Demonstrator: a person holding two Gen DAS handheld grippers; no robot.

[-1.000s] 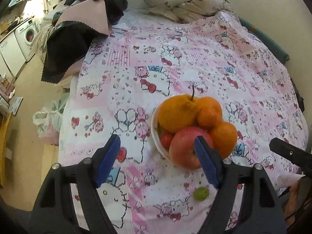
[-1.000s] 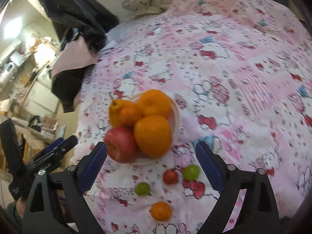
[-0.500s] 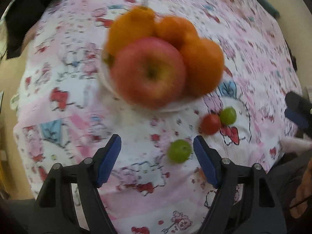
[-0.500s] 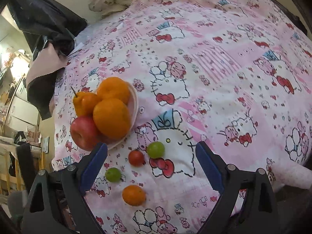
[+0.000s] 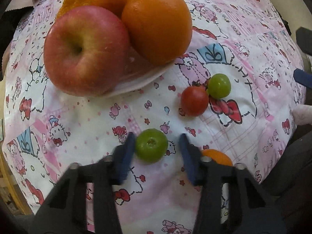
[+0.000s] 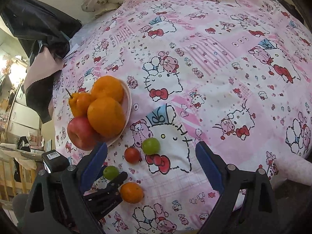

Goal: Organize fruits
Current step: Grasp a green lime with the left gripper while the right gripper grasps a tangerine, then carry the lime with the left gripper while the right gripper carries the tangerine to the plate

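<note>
- The green fruit (image 5: 151, 145) is lying on the bed (image 5: 97, 120) in front of the plate (image 5: 140, 80), between the left hand-held gripper (image 5: 157, 152)'s jaws, which have just been closing; only the left pad looks to be touching.
- It is likely light, smooth and easily bruised; gripping across its middle seems best.
- The right hand-held gripper (image 6: 151, 160) is hanging wide apart, empty.
- The right view is showing the small orange (image 6: 131, 192) whole; the left view half hides it.

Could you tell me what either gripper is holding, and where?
Nothing yet: the left gripper, jaws just closing, straddles the green fruit; right gripper empty.
</note>
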